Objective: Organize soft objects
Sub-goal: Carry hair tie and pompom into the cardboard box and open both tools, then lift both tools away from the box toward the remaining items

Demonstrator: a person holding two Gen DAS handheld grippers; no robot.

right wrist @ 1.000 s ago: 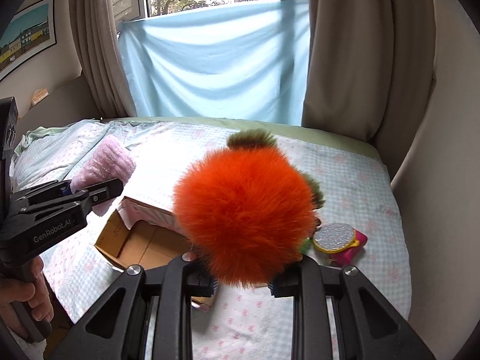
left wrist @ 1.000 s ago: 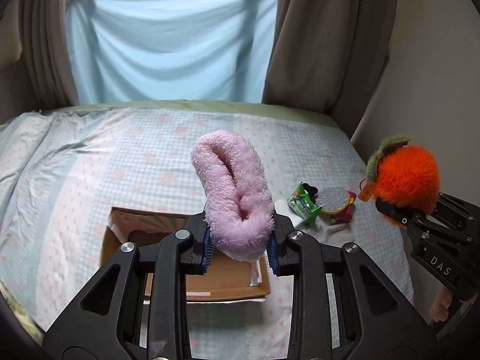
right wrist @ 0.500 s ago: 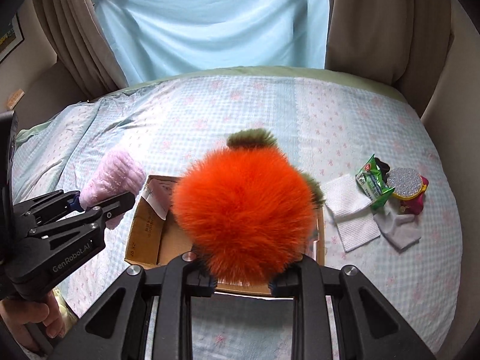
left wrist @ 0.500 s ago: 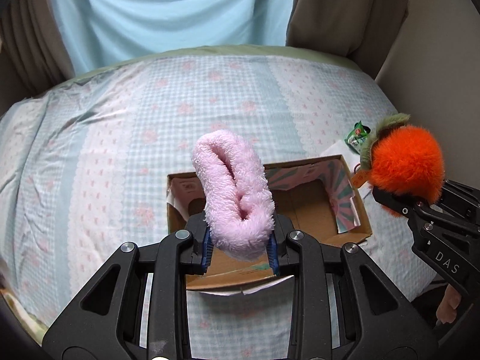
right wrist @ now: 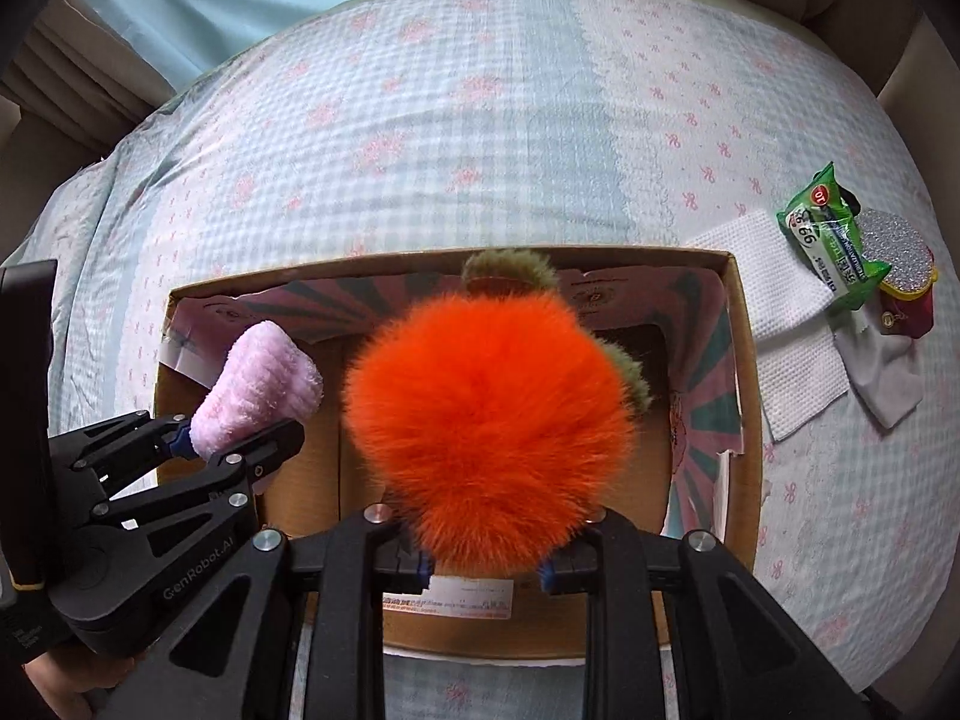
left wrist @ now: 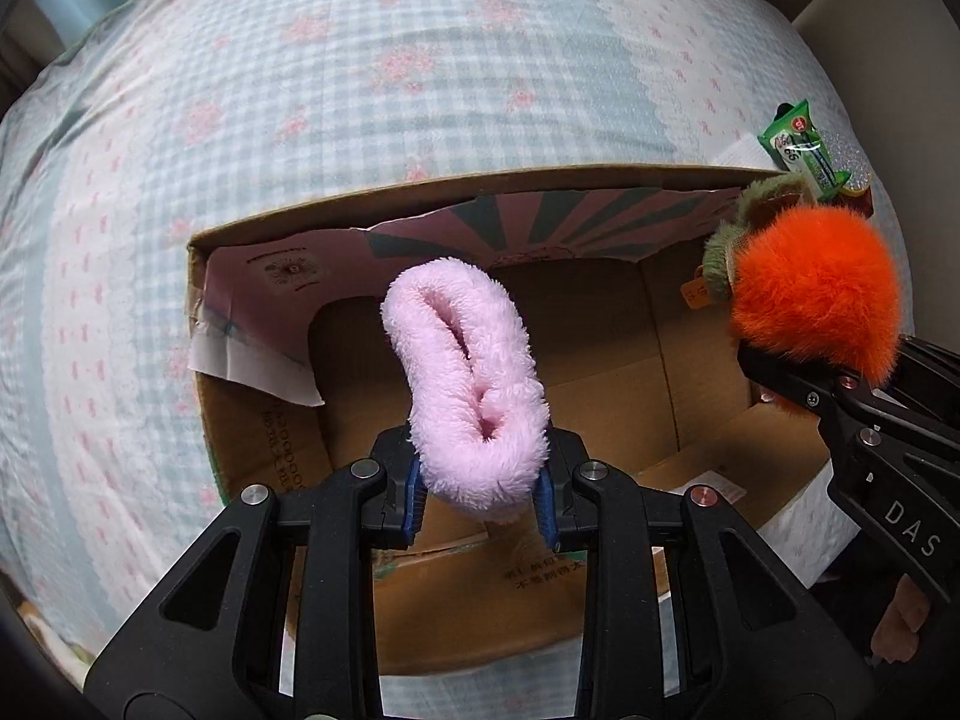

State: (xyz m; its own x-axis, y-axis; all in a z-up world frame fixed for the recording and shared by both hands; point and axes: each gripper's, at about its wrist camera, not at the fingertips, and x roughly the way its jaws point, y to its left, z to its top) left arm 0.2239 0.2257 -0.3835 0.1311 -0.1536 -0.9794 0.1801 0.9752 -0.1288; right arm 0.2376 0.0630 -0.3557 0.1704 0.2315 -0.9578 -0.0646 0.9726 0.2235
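Nearby, green packet (right wrist: pixel 831 234) beside white cloth (right wrist: pixel 780 324)

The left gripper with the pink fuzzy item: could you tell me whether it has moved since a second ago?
Yes. The left gripper, shut on the pink fuzzy item, has come down and forward over the cardboard box, which previously lay below and partly behind it.

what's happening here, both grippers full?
Yes. A person holds both. The left gripper is shut on a fluffy pink sock-like piece; the right gripper is shut on a furry orange plush with green leaves. Both hang over the open cardboard box on the checked bedspread, nothing released yet.
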